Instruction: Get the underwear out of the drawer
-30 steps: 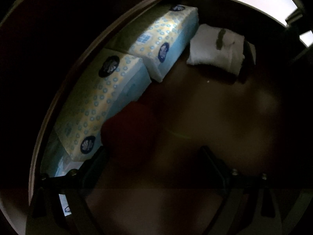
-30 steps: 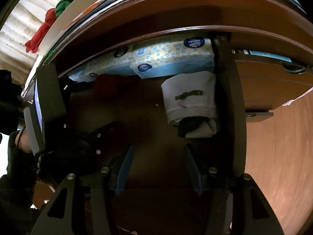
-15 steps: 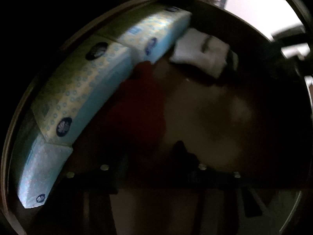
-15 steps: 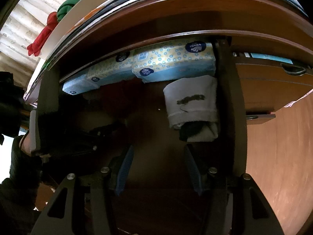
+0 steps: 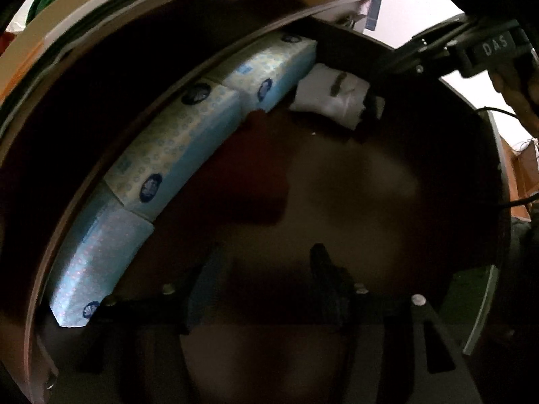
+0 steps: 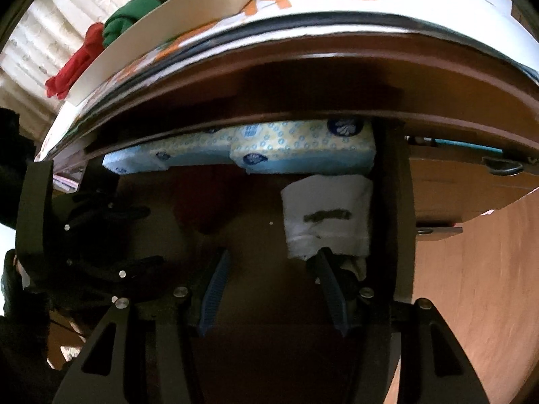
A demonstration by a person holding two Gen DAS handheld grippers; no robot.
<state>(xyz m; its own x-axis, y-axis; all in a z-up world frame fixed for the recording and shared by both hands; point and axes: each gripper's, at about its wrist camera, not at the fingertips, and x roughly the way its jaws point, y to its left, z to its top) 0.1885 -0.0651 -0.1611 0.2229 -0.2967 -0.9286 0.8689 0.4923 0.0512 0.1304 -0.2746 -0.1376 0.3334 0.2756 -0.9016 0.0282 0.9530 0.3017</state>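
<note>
A red cloth (image 6: pixel 72 70) and a green cloth (image 6: pixel 141 17) lay on top of the cabinet at the upper left of the right wrist view, beside a white board (image 6: pixel 303 6) with orange lettering. Below them the drawer (image 6: pixel 402 222) stood open. At its left side the left gripper (image 6: pixel 111 239) reached in, dark and hard to read from that view. In its own view the left gripper (image 5: pixel 266 269) had its jaws apart, with nothing between them, over the dim drawer floor.

Along the back wall of the drawer lay a row of tissue packs (image 6: pixel 303 148), blue and yellow with dark round logos; the left wrist view showed three of them (image 5: pixel 175 155) end to end. In front of the packs, near the middle, lay a dark red cloth (image 5: pixel 249 175), barely lit; whether it was underwear could not be told.

At the right back corner, just in front of the tissue packs and against the drawer's right wall, sat the folded white underwear (image 6: pixel 326 215), with a dark mark on its top and a darker piece tucked at its near end. The right gripper (image 6: pixel 269 269) had its jaws apart; its right finger (image 6: pixel 331 289) touched or overlapped the near edge of the underwear, and the left one was over bare drawer floor.
</note>
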